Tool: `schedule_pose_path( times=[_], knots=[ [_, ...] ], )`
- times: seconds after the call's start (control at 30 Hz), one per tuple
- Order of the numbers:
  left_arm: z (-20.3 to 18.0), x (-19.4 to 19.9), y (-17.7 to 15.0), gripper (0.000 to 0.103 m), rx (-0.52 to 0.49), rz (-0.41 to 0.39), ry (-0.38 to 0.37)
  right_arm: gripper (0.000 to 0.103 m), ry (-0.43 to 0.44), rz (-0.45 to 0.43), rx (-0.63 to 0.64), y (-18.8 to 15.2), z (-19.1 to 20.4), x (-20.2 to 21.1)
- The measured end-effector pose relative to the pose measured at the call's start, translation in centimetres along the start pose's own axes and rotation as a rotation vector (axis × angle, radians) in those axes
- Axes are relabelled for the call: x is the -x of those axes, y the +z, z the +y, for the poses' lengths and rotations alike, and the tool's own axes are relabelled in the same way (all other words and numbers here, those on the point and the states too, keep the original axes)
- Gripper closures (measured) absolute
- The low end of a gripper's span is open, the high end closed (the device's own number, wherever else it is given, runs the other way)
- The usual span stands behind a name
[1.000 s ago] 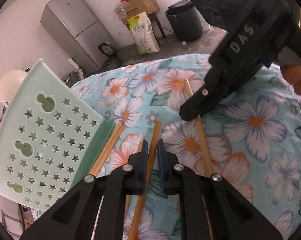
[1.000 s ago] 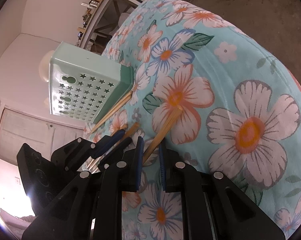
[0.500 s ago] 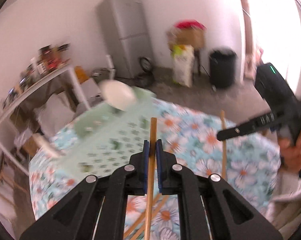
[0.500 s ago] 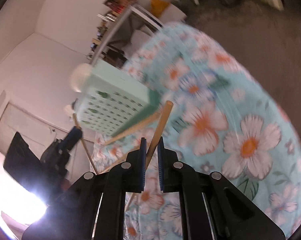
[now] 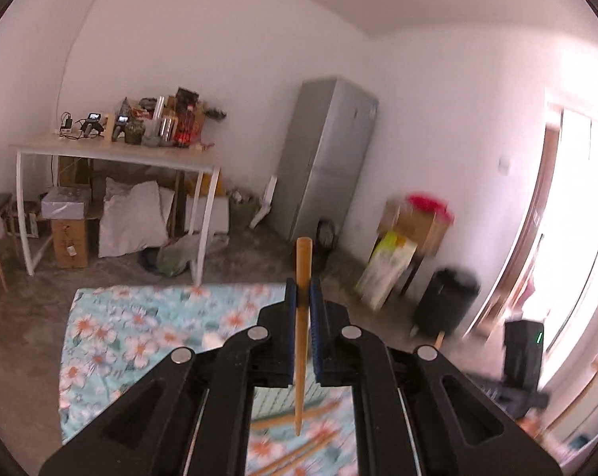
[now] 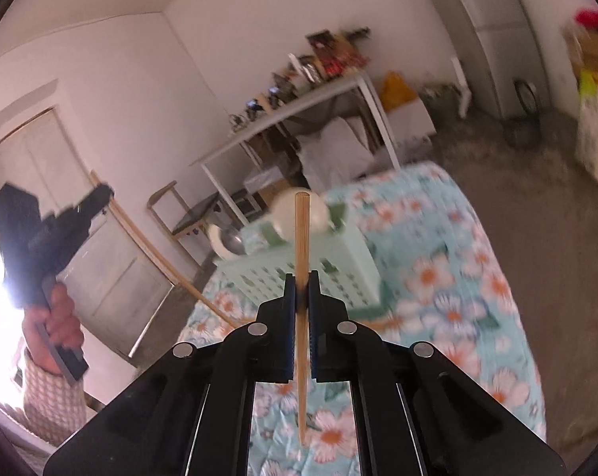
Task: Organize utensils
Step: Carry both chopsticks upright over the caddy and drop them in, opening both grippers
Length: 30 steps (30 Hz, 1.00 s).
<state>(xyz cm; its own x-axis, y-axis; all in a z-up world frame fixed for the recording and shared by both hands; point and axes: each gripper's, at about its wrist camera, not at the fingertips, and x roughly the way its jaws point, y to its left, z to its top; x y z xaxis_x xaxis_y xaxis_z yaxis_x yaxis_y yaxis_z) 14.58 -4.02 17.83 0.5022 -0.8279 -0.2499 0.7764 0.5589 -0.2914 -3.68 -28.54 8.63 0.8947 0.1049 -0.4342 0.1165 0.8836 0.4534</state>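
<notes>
My left gripper is shut on a wooden chopstick held upright, high above the floral-cloth table. My right gripper is shut on another wooden chopstick, also upright above the table. The mint-green perforated utensil basket lies on its side ahead of the right gripper, with white ladles at its far end. More chopsticks lie on the cloth below the left gripper. The left gripper also shows at the left of the right wrist view, holding its chopstick.
A white side table with clutter, boxes and bags stands beyond the table. A grey fridge, a black bin and cartons line the far wall. A wooden chair stands near the door.
Both grippers have risen from the cloth, each lifting a chopstick clear of the table and tilting it upright. The views now look out over the room.
</notes>
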Motion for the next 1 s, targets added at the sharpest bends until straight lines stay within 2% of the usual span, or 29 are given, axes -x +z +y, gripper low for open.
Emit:
schedule_pose_path(
  times=[0.13,0.2,0.3,0.37,0.53,0.67,0.77,0.87,0.93,1.0],
  knots=[
    [0.0,0.8,3.0,0.097,0.027,-0.097,-0.029,0.099,0.02,-0.057,0.045,1.9,1.0,1.3],
    [-0.2,0.5,4.0,0.097,0.011,-0.143,-0.013,0.099,0.029,-0.077,0.058,2.7,1.2,1.6],
    [0.4,-0.6,4.4,0.097,0.024,-0.164,0.0,0.099,0.046,-0.095,0.074,3.3,1.4,2.3],
    [0.9,-2.0,4.1,0.097,0.027,-0.163,0.033,0.099,0.053,-0.1,0.078,3.5,1.4,2.5],
    [3.2,-6.6,1.4,0.097,0.077,-0.11,0.072,0.099,0.063,-0.091,0.074,3.5,1.2,1.8],
    [4.2,-9.9,-1.1,0.097,0.097,-0.017,0.106,0.099,0.05,-0.093,0.087,3.7,1.2,1.9],
    [4.5,-11.1,-2.4,0.097,0.107,0.041,0.115,0.099,0.043,-0.099,0.094,4.2,1.3,1.9],
    [4.7,-11.3,-2.8,0.097,0.12,0.059,0.121,0.099,0.037,-0.109,0.113,4.9,1.7,1.9],
    [4.8,-11.1,-2.6,0.091,0.121,0.061,0.132,0.099,0.034,-0.121,0.135,5.6,2.1,1.8],
    [5.0,-10.5,-2.3,0.078,0.127,0.044,0.148,0.099,0.033,-0.137,0.158,6.4,2.6,1.6]
  ],
)
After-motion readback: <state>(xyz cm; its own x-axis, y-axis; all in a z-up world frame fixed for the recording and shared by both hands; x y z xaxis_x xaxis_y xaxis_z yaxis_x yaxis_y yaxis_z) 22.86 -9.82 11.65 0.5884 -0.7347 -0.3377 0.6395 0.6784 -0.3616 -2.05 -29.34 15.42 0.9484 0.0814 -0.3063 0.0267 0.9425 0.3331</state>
